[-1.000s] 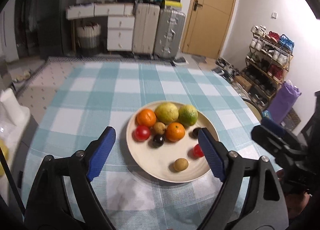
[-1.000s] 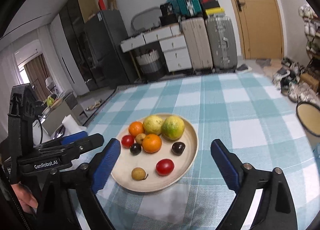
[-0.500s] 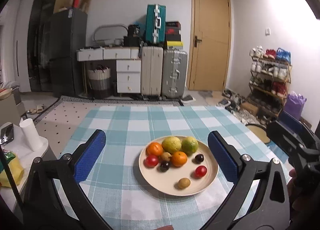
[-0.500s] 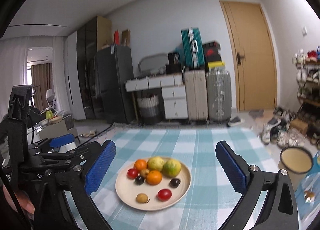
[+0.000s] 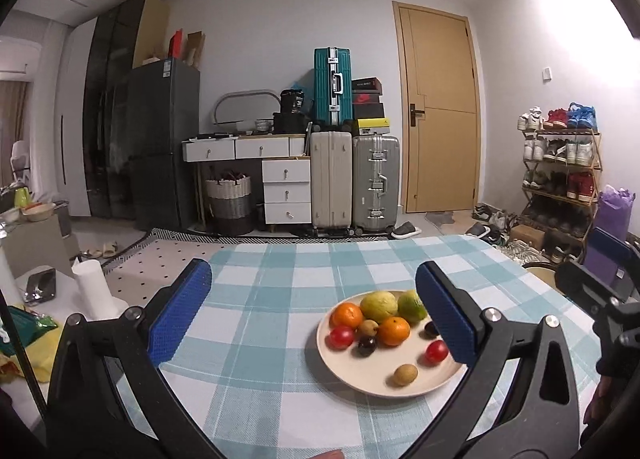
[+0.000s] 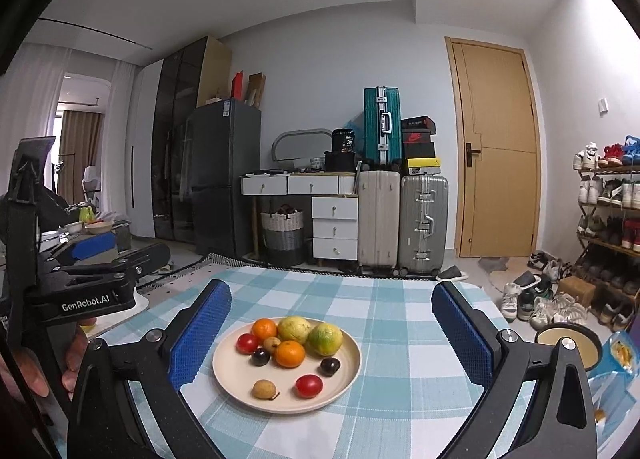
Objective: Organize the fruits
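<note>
While all the fruits (image 6: pixel 294 353) sat on the plate (image 6: pixel 344 379), we held both the left gripper (image 5: pixel 312 313) and right gripper (image 6: pixel 332 333) spread wide, empty; finished or not, we couldn't tell.

A round cream plate (image 6: pixel 344 375) sits on the checked tablecloth, holding all the fruit. At its far side a yellow-green citrus (image 6: pixel 294 329) and a greener one (image 6: pixel 325 339) touch, with an orange (image 6: pixel 264 328) beside them. A second orange (image 6: pixel 289 353) lies in the middle, by a small tan fruit (image 6: pixel 272 344), a red tomato (image 6: pixel 247 343) and a dark plum (image 6: pixel 260 356). Nearer lie another plum (image 6: pixel 330 366), a tomato (image 6: pixel 309 385) and a tan longan-like fruit (image 6: pixel 264 388), apart.
</note>
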The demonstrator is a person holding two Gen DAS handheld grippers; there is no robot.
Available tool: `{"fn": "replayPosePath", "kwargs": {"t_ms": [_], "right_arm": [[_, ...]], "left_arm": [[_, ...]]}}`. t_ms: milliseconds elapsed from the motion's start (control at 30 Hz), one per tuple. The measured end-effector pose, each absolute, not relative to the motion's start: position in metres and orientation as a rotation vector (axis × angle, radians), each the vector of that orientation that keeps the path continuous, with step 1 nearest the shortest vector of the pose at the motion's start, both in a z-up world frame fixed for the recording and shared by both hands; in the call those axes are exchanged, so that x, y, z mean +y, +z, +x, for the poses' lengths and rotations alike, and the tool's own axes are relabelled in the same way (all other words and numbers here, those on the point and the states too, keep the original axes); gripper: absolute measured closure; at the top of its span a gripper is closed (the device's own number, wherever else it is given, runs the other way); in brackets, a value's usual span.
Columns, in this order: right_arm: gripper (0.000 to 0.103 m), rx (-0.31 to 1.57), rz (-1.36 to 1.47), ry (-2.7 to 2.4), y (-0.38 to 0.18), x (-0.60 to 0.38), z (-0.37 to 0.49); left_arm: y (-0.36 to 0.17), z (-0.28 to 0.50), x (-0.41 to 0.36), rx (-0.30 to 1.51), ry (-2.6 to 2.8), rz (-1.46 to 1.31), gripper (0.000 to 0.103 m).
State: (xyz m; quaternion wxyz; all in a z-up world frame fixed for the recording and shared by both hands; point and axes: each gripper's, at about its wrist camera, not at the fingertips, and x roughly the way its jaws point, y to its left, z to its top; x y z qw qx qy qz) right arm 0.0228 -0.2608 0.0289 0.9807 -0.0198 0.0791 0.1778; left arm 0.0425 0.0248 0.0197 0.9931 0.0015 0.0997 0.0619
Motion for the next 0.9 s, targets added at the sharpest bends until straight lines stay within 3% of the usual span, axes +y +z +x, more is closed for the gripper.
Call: {"fn": "replayPosePath", "kwargs": {"t_ms": [500, 900], "right_arm": [[0.0, 0.164, -0.064, 0.321, -0.006, -0.266, 0.027], [0.0, 0.212, -0.063, 0.327, -0.018, -0.27, 0.032]], "left_arm": [[-0.041, 0.063, 0.049, 0.277, 0.16, -0.079, 0.001], [-0.054, 0.075, 0.05, 0.311, 0.129, -0.076, 0.001]]}}
